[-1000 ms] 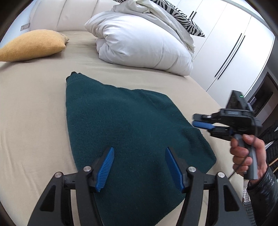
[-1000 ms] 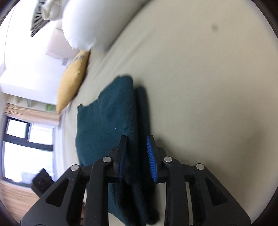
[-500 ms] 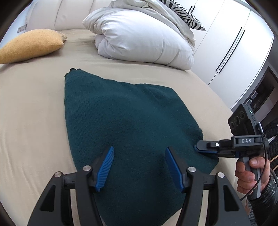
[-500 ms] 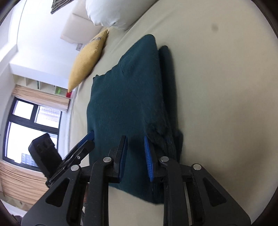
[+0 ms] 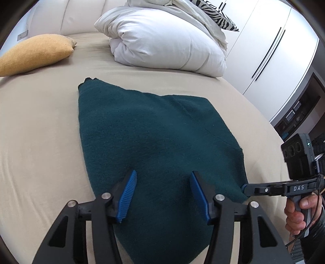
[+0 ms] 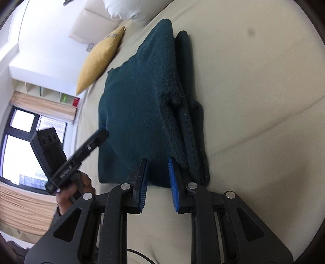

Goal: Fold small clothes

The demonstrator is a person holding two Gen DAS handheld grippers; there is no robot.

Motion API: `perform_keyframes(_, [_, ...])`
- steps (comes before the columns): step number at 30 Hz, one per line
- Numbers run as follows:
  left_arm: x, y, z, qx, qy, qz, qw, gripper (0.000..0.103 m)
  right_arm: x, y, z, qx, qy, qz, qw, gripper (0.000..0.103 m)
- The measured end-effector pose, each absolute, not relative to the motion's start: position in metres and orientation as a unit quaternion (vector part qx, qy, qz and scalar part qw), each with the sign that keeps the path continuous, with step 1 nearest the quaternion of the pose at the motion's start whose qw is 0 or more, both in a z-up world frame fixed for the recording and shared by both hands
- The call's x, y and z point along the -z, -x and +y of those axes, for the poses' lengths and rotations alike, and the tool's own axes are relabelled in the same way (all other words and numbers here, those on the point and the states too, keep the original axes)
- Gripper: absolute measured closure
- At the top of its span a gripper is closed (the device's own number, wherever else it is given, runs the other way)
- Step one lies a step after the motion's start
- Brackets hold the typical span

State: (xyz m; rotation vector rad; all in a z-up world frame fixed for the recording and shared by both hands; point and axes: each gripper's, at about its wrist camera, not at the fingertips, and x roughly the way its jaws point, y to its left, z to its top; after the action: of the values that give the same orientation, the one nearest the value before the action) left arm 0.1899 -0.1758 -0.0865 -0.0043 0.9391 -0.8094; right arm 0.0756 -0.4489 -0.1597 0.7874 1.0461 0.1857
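A dark teal knitted garment lies partly folded on the beige bed; it also shows in the right wrist view, with stacked folded layers along its right side. My left gripper is open and empty just above the garment's near part. My right gripper is open with a narrow gap, at the garment's near edge, gripping nothing. In the left wrist view the right gripper touches the garment's right corner. In the right wrist view the left gripper sits at the garment's left edge.
A white folded duvet with a zebra-print pillow lies at the head of the bed. A yellow cushion lies at far left. White wardrobe doors stand to the right. A window shows in the right wrist view.
My right gripper came down from above the bed to the garment's right corner and its jaws widened a little. The left gripper stayed open over the garment.
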Motion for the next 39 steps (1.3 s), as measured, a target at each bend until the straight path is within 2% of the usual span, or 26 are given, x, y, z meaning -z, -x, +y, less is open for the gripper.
perform_keyframes(2, [0.081,-0.186,-0.175,0.374,0.003,0.437,0.818,0.046,0.143,-0.072,-0.450,-0.069,-0.348,0.481,0.802,0.084])
perform_keyframes(3, [0.077,-0.184,-0.174,0.371,0.007,0.435,0.820,0.045,0.135,-0.074,-0.452,-0.071,-0.350,0.466,0.810,0.080])
perform_keyframes(6, [0.071,-0.175,-0.175,0.387,0.025,0.428,0.816,0.045,0.120,-0.082,-0.454,-0.100,-0.372,0.431,0.816,0.080])
perform_keyframes(9, [0.082,-0.166,-0.182,0.382,-0.018,0.438,0.814,0.045,0.130,-0.095,-0.442,-0.117,-0.361,0.454,0.806,0.080])
perform_keyframes(11, [0.092,-0.165,-0.180,0.377,-0.036,0.444,0.812,0.050,0.157,-0.098,-0.439,-0.111,-0.359,0.491,0.786,0.080])
perform_keyframes(13, [0.095,-0.170,-0.175,0.379,-0.026,0.453,0.807,0.055,0.174,-0.094,-0.442,-0.118,-0.381,0.486,0.778,0.081])
perform_keyframes(16, [0.094,-0.176,-0.172,0.383,-0.027,0.463,0.799,0.060,0.180,-0.084,-0.448,-0.126,-0.394,0.477,0.775,0.082])
perform_keyframes(20, [0.095,-0.175,-0.169,0.388,-0.048,0.461,0.797,0.065,0.178,-0.073,-0.455,-0.111,-0.378,0.492,0.776,0.091])
perform_keyframes(22, [0.093,-0.174,-0.163,0.391,-0.052,0.463,0.794,0.066,0.169,-0.067,-0.460,-0.097,-0.367,0.499,0.779,0.090])
perform_keyframes(25, [0.082,-0.169,-0.159,0.390,-0.060,0.461,0.794,0.065,0.142,-0.055,-0.467,-0.107,-0.357,0.480,0.795,0.085])
perform_keyframes(27, [0.070,-0.167,-0.157,0.386,-0.072,0.448,0.804,0.058,0.123,-0.063,-0.466,-0.116,-0.344,0.465,0.808,0.082])
perform_keyframes(28, [0.062,-0.169,-0.156,0.384,-0.071,0.436,0.811,0.049,0.117,-0.069,-0.463,-0.117,-0.337,0.459,0.814,0.080])
perform_keyframes(29, [0.056,-0.170,-0.155,0.382,-0.063,0.426,0.818,0.042,0.112,-0.075,-0.466,-0.119,-0.333,0.455,0.818,0.073])
perform_keyframes(32, [0.049,-0.195,-0.160,0.363,-0.038,0.422,0.830,0.039,0.097,-0.105,-0.469,-0.129,-0.337,0.425,0.830,0.047])
perform_keyframes(36, [0.066,-0.238,-0.180,0.333,-0.051,0.443,0.831,0.039,0.099,-0.163,-0.473,-0.145,-0.374,0.412,0.818,0.047])
perform_keyframes(39, [0.082,-0.259,-0.187,0.315,-0.060,0.456,0.830,0.039,0.117,-0.208,-0.471,-0.128,-0.383,0.431,0.807,0.047])
